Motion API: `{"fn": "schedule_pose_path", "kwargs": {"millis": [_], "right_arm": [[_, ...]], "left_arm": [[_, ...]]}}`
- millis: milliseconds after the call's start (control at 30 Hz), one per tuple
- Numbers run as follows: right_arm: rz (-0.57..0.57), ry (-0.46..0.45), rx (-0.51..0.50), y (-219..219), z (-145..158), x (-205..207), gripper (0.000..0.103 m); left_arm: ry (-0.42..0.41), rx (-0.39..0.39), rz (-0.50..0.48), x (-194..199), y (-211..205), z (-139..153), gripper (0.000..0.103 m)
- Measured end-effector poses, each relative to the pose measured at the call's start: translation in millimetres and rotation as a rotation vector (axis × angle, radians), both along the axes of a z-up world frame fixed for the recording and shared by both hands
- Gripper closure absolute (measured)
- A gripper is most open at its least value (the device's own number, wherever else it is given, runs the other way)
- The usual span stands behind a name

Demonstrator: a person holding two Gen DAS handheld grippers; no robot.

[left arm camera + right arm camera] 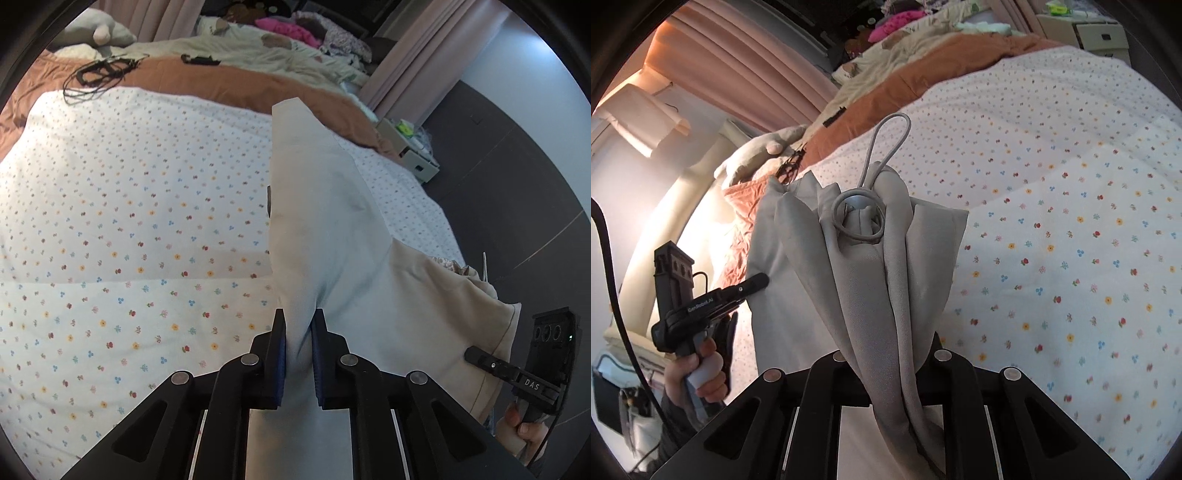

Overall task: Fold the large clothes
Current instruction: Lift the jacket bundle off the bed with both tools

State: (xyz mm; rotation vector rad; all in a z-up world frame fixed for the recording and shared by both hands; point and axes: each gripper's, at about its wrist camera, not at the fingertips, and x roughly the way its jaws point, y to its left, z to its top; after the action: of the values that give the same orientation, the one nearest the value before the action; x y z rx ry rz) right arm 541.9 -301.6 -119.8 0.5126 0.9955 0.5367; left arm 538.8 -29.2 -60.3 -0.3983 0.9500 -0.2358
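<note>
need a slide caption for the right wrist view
Right gripper shut on bunched grey garment, drawstring looping up, above floral bedsheet.

The left gripper point(298, 334) is clamped on a fold of the pale garment point(325, 240), which rises ahead of it and spreads off to its right. Left of and beyond it lies the flowered bedspread point(129, 221). Far right, a hand point(524, 430) holds the right gripper point(476, 356) against the cloth's edge.

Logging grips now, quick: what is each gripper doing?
Left gripper: shut on the pale grey fabric garment.
Right gripper: shut on the same garment, bunched.
</note>
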Motion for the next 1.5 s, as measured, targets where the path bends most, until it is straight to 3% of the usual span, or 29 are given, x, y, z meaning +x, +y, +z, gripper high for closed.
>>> {"fn": "schedule_pose_path", "kwargs": {"millis": [367, 733, 1067, 1500], "right_arm": [[-0.083, -0.104, -0.003, -2.9, 48.8, -49.3, 0.090], [-0.153, -0.287, -0.052, -31.7, 132.6, -107.6, 0.090], [-0.227, -0.386, -0.169, -101.2, 196.3, -146.6, 0.090], [-0.321, -0.427, -0.357, -197.2, 255.6, -198.1, 0.090]], "left_arm": [[-0.122, -0.081, -0.053, -49.0, -2.6, 55.8, 0.093], [-0.256, -0.146, -0.110, -83.0, -34.9, 115.1, 0.093], [-0.311, -0.234, -0.220, -94.1, -113.0, 161.4, 0.093], [-0.295, -0.313, -0.368, -112.9, -237.7, 184.3, 0.093]]}}
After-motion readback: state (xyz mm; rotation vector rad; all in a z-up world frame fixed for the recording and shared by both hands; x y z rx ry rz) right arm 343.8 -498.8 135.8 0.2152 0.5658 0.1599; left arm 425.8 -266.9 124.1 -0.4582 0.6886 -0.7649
